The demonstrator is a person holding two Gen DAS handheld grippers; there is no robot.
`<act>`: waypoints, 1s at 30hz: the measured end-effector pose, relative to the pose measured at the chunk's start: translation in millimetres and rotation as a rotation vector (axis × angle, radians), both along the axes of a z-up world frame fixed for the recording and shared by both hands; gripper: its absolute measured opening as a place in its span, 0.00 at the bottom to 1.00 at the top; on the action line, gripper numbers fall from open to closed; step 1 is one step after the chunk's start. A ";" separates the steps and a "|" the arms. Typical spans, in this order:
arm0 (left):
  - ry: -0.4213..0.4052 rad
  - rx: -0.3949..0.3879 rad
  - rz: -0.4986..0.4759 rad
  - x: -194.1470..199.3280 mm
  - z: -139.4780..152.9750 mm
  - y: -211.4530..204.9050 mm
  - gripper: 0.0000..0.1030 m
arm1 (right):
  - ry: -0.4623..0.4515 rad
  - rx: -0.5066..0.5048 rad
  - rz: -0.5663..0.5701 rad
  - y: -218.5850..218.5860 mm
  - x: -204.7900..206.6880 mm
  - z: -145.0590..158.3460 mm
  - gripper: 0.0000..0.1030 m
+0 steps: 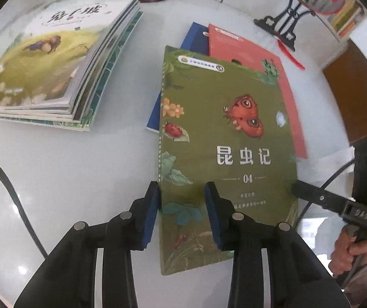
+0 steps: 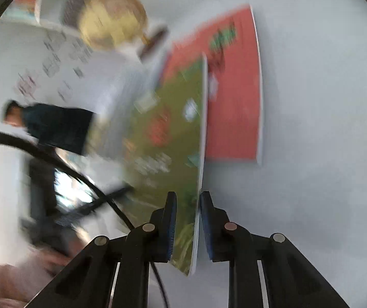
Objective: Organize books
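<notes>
While the left gripper [image 1: 182, 213] straddles the green paperback book's [image 1: 224, 154] spine edge, the right gripper [image 2: 188, 224] pinches its opposite edge above bare white bench [image 2: 311, 128].

The green book [image 1: 224, 154] has an olive green cover with a red-orange moth, a red ladybird, yellow flowers, pale green leaves and white title characters. The red book [image 1: 273, 59] is coral red with a small green picture. The blue book [image 1: 193, 38] is dark blue. The top book of the stack [image 1: 55, 59] is white above and yellow-green below. The table [image 1: 80, 166] is plain white. The gripper pads [image 1: 152, 213] are blue on black fingers.
</notes>
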State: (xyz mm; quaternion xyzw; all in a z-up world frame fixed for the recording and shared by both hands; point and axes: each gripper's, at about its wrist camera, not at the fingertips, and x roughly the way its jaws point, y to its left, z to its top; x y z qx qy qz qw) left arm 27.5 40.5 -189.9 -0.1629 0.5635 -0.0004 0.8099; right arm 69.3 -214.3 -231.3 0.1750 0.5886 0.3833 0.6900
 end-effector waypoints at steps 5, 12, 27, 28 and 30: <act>-0.014 -0.047 0.020 -7.4 -0.1 6.4 0.32 | 0.231 0.194 -0.116 -16.1 14.2 -28.8 0.12; 0.012 -0.374 0.017 -9.7 -11.3 21.7 0.39 | 0.283 0.188 0.088 28.4 28.0 -27.3 0.18; 0.088 -0.310 -0.028 -11.0 -5.5 30.3 0.44 | -0.189 -0.112 0.084 93.5 -19.7 46.0 0.09; 0.100 -0.290 -0.048 -10.2 -4.5 27.9 0.47 | -0.144 -0.092 0.057 87.9 -16.0 48.8 0.08; 0.106 -0.265 -0.068 -13.3 -3.0 27.2 0.59 | -0.028 -0.045 -0.022 78.5 -6.6 47.7 0.08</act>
